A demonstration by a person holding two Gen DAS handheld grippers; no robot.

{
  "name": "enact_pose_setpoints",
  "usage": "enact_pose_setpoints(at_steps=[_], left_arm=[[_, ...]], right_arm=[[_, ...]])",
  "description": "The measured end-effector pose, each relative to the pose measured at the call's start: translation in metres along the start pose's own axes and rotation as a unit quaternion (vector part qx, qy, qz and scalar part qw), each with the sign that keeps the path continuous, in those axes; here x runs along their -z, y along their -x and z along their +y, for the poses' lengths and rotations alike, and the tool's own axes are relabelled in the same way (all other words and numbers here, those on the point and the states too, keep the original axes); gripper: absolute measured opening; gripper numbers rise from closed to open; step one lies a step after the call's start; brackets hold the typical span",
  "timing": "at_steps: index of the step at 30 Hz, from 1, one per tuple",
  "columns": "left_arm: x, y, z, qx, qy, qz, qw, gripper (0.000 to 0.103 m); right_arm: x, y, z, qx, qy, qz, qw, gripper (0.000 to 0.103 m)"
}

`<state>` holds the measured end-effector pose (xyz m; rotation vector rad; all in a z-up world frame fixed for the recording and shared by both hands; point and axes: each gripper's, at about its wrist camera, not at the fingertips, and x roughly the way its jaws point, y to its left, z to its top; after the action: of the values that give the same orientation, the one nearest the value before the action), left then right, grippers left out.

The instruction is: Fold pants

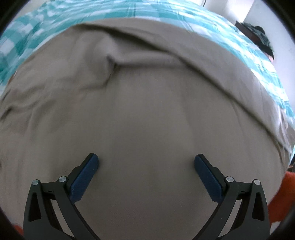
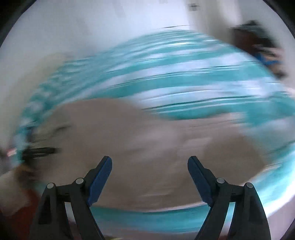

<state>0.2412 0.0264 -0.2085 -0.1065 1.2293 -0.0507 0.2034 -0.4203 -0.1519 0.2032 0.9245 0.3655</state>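
pants [image 1: 140, 103] flat on teal checked bedspread [image 1: 55, 24], beneath both spread-jawed, empty grippers, left gripper [image 1: 146, 159] and right gripper [image 2: 149, 161]

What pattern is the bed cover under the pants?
The bed cover is a teal-and-white check, clearest in the left wrist view above the beige pants.

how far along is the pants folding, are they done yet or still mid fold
Probably mid fold. Done: the tan pants lie spread on the teal checked bedspread, one layer already lapped over along the far edge. In hand: nothing; the left gripper and right gripper are both open above the cloth. Left: further folds, since a broad panel remains.
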Motion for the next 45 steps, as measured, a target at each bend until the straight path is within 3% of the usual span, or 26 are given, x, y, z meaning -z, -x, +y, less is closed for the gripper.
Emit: enact_pose_setpoints(at_steps=[3,4,6,8,11,15,21,24,27,30,31,37,39,40,41,43,45], left_arm=[[0.022,0.005,-0.001,-0.002,0.0,-0.005,1.0,0.103],[0.029,0.006,-0.003,-0.007,-0.003,-0.014,0.9999,0.103],[0.036,0.006,-0.006,-0.015,-0.008,-0.026,0.9995,0.103],[0.041,0.006,-0.009,-0.025,-0.015,-0.034,0.999,0.103],[0.044,0.005,-0.008,-0.023,-0.012,-0.043,0.9987,0.103],[0.048,0.006,-0.01,-0.023,-0.014,-0.057,0.998,0.103],[0.058,0.006,-0.007,-0.016,-0.021,-0.07,0.9972,0.102],[0.062,0.008,-0.001,-0.005,-0.024,-0.071,0.9972,0.102],[0.067,0.01,0.002,0.002,-0.027,-0.077,0.9967,0.103],[0.065,0.01,0.0,0.001,-0.027,-0.076,0.9967,0.102],[0.063,0.01,-0.001,0.001,-0.027,-0.075,0.9968,0.103],[0.063,0.01,-0.001,0.001,-0.025,-0.081,0.9964,0.102],[0.061,0.011,-0.001,0.002,-0.026,-0.071,0.9971,0.102],[0.058,0.013,-0.001,0.005,-0.026,-0.059,0.9979,0.102],[0.053,0.017,0.001,0.011,-0.023,-0.043,0.9987,0.101],[0.038,0.033,0.013,0.05,0.001,-0.043,0.9978,0.101],[0.01,0.059,0.037,0.092,0.046,-0.083,0.9912,0.101]], right_arm=[[0.021,-0.038,0.069,-0.123,0.009,0.024,0.992,0.084],[0.028,-0.052,0.085,-0.131,0.011,0.031,0.991,0.084],[0.038,-0.082,0.101,-0.116,0.016,0.051,0.992,0.084],[0.055,-0.102,0.114,-0.07,0.029,0.074,0.994,0.084],[0.064,-0.105,0.12,-0.06,0.066,0.053,0.995,0.084],[0.053,-0.114,0.098,-0.072,0.049,0.051,0.995,0.084],[0.056,-0.119,0.101,-0.06,0.061,0.043,0.995,0.084],[0.05,-0.111,0.102,-0.056,0.033,0.046,0.997,0.084],[0.042,-0.094,0.086,-0.11,-0.039,0.019,0.993,0.084],[0.036,-0.093,0.043,-0.063,-0.101,0.018,0.993,0.068],[0.035,-0.09,0.026,-0.057,-0.134,0.011,0.989,0.054],[0.032,-0.072,-0.016,-0.044,-0.26,-0.051,0.963,0.052],[0.031,-0.075,-0.026,-0.033,-0.312,-0.066,0.947,0.043],[0.03,-0.077,-0.031,-0.015,-0.332,-0.067,0.941,0.028],[0.029,-0.079,-0.035,0.009,-0.348,-0.065,0.935,0.01],[0.023,-0.078,-0.041,0.017,-0.363,-0.066,0.929,0.006],[0.009,-0.066,-0.036,-0.012,-0.348,-0.082,0.934,0.005]])
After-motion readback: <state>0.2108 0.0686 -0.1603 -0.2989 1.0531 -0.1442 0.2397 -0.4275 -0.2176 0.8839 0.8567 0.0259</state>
